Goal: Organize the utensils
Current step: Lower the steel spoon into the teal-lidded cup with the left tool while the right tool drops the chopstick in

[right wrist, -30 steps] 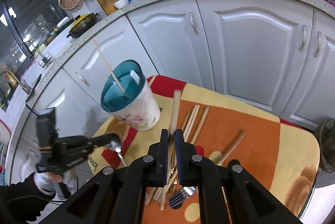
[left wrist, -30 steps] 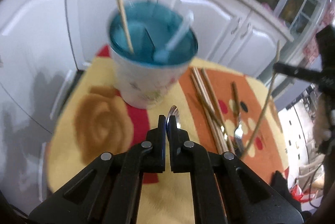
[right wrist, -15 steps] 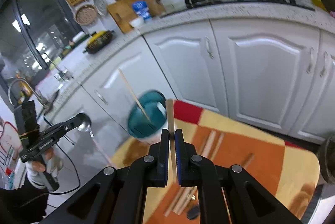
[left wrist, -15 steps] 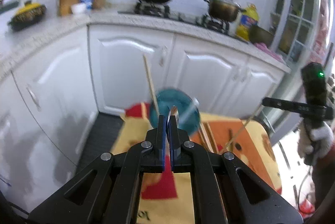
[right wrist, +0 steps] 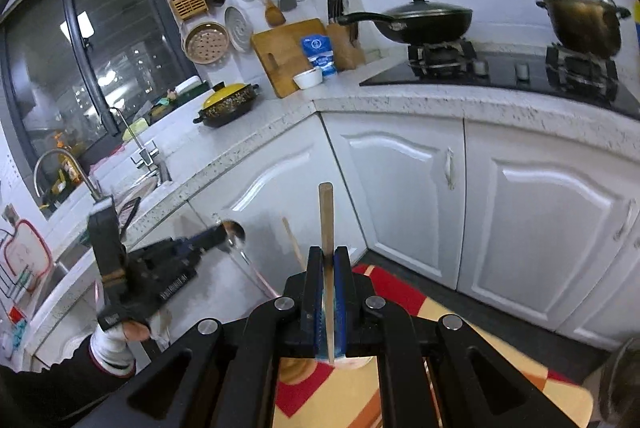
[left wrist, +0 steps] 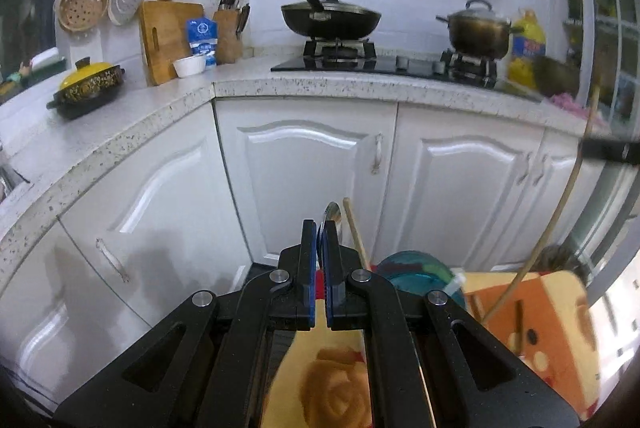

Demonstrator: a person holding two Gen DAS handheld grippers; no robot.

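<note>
- My left gripper [left wrist: 320, 228] has its jaws pressed together on a metal spoon [left wrist: 332, 214]; the bowl of the spoon pokes up just past the fingertips (edge-on in the left wrist view, so little of it shows).
- From the right wrist view I see the same spoon [right wrist: 234, 231] with its bowl at the tip of the left gripper [right wrist: 218, 233] and its handle hanging down below it.
- My right gripper [right wrist: 328, 254] is clamped on a single wooden chopstick [right wrist: 326, 220], which stands nearly upright between the jaws and rises well above them.
- Just beyond and below the left gripper, a little to its right: the teal-lidded utensil holder [left wrist: 416, 270], with one chopstick in holder [left wrist: 356, 232] leaning out of it, close beside the spoon bowl.
- Under both tongs lies the patterned tablecloth [left wrist: 552, 340] in yellow, orange and red; more loose chopsticks [left wrist: 519, 324] lie on it right of the holder.
- Farther out, ahead of both grippers: white cabinet doors [left wrist: 304, 164] beneath a speckled countertop [left wrist: 304, 84].
- Farthest: a black wok [left wrist: 330, 16] and a steel pot [left wrist: 478, 30] on the stove, plus a cutting board [left wrist: 166, 38] against the wall.
</note>
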